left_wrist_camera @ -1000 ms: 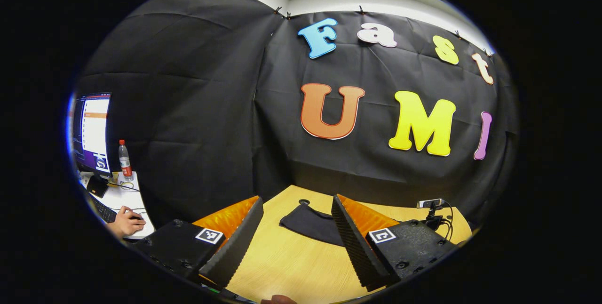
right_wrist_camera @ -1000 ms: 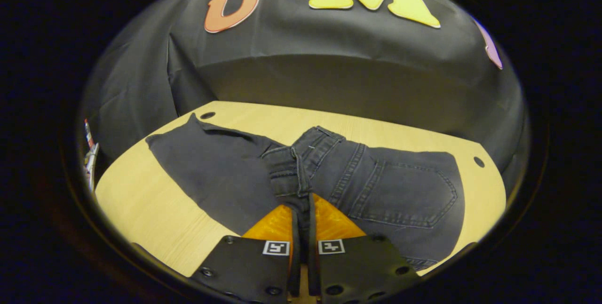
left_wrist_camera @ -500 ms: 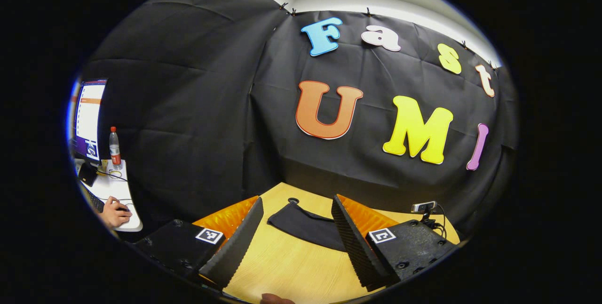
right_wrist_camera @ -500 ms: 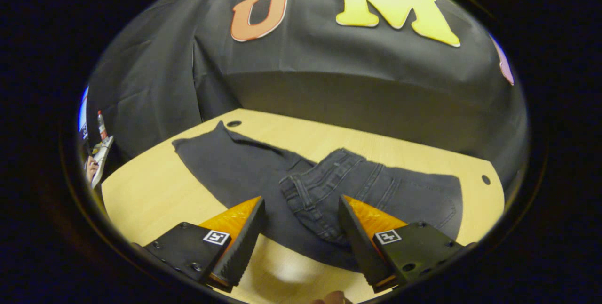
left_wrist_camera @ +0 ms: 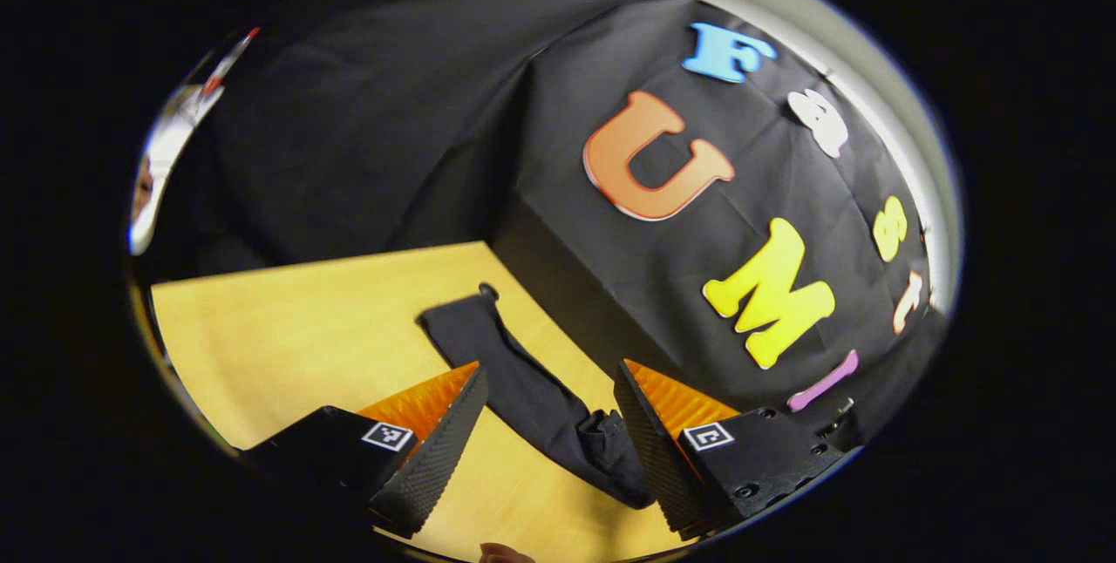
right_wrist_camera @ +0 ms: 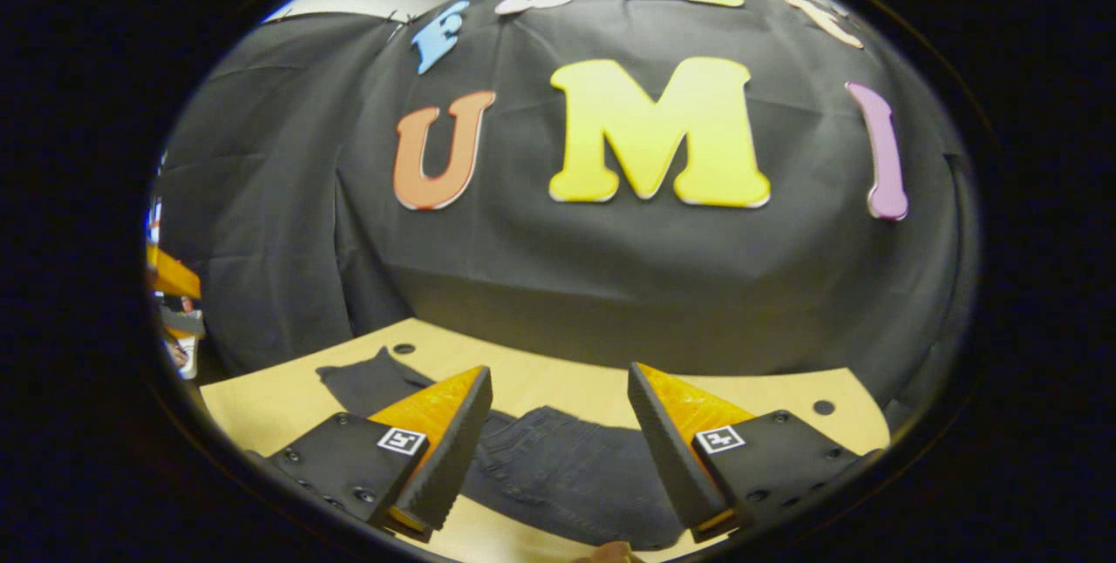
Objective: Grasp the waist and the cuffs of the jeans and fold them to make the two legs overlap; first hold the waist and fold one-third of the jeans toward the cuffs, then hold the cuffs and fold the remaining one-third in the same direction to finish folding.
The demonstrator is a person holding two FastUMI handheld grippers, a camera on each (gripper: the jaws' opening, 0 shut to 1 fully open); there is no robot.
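Jeans: dark jeans lie flat on the wooden surface, long axis running side to side across the right gripper view; in the left gripper view the same jeans run as a long strip away from the camera toward the booth wall.

Waist end: in the right gripper view the stitched, seamed part lies just ahead of and below the right tool, between its two fingers; it looks already turned over onto the legs, though the exact fold line is hard to make out.

Cuff end: in the left gripper view the far end of the strip sits beside a small hole in the surface, well beyond the left tool; a bunched part of the jeans lies between that tool's fingers, nearer the right-hand one.

Left tool: fingers spread wide, gripping nothing; tilted, above the surface.

Right tool: fingers spread wide, gripping nothing; raised above the jeans, not touching them.

Nearer arm: judged from the views, the left tool lies along the jeans' long axis and faces the cuff end, so it is better placed for the cuffs.

Key relation: the cuffs lie away from the left tool along the strip; the coming fold likely brings them back toward the waist end.
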